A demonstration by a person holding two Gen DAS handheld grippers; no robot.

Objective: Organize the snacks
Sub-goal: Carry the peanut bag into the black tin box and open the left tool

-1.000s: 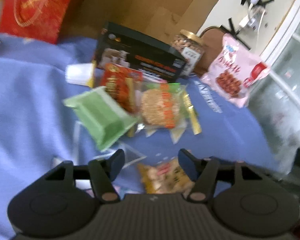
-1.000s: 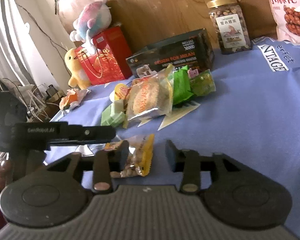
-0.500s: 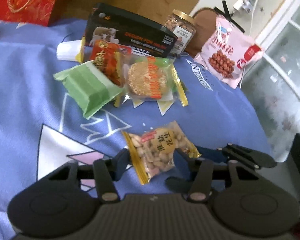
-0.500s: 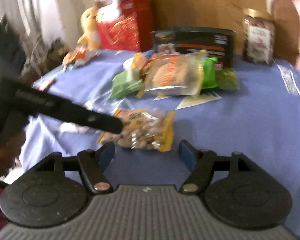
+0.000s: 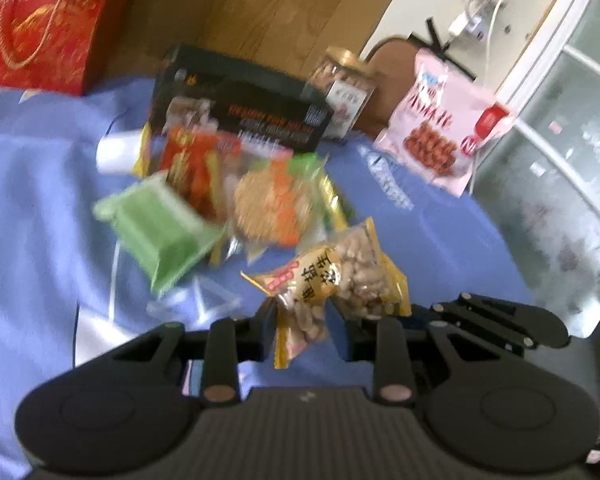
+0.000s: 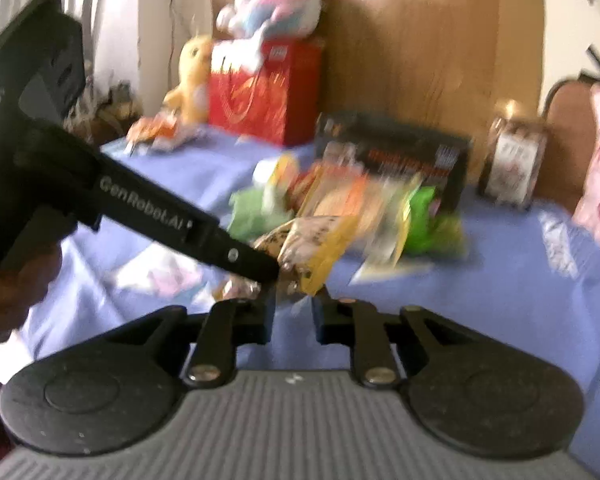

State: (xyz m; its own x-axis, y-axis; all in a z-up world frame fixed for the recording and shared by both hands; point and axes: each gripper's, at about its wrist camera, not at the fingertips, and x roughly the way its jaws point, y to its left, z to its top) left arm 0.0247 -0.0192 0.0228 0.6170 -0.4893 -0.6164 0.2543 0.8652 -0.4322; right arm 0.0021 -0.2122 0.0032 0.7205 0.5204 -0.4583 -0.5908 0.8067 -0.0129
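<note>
Your left hand-held gripper (image 5: 308,330) and your right hand-held gripper (image 6: 294,314) both have the yellow peanut packet (image 5: 332,280) between their fingers, and the packet is lifted off the blue cloth-covered surface (image 5: 35,200). In the left wrist view its lower end is pinched between the left fingers, with the rest rising above them. In the right wrist view the right fingers stand close together on the packet's near edge, though the blur makes the contact hard to judge, and the left hand-held gripper reaches in from the left edge to meet the packet.

Just beyond the packet, toward the far edge of the surface, lies the pile of snacks: a green wrapper (image 5: 159,232), a round cake in clear wrap (image 5: 273,210) and a red-orange packet (image 5: 195,172), overlapping one another. Behind them stands a black box (image 5: 239,100), with a nut jar (image 5: 346,94) beside it and a pink bag (image 5: 446,132) near the far right corner. A red gift bag (image 5: 43,28) stands at the far left corner.
</note>
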